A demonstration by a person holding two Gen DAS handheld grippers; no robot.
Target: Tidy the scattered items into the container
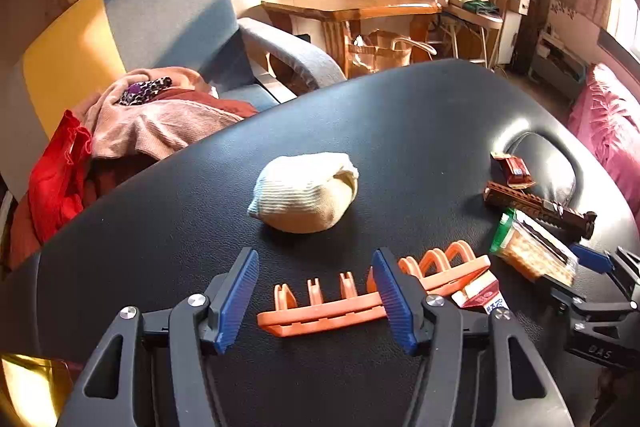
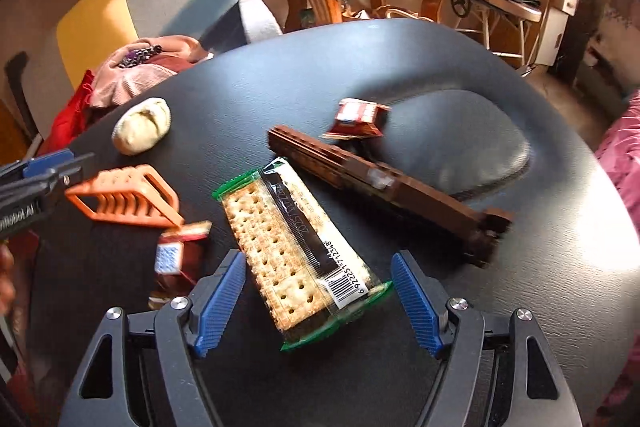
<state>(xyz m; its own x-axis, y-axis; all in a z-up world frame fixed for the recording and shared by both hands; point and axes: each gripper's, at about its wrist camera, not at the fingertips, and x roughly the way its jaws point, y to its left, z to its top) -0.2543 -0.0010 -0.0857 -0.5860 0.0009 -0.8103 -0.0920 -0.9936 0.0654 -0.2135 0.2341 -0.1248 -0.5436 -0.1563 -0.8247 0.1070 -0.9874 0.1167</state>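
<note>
Left wrist view: nearest the camera, the left gripper (image 1: 316, 301) has its blue ribbed fingers (image 1: 236, 301) spread wide, holding nothing. Between and just beyond them lies an orange plastic slotted rack (image 1: 360, 297), its long axis running crosswise to the fingers and passing behind the right-hand one. Farther ahead, apart from the rack, sits a cream knitted sock ball (image 1: 306, 197) on the black padded surface (image 1: 420, 115). No container shows.

Right wrist view: nearest the camera, the right gripper (image 2: 318, 301) also has its fingers spread and empty. A clear-wrapped cracker packet with green edges (image 2: 296, 251) lies between them, its long axis slanting up and to the left, near end closest. Behind it lies a long brown brick-built bar (image 2: 384, 183). The right gripper seems better placed for the crackers, the left for the rack.
</note>
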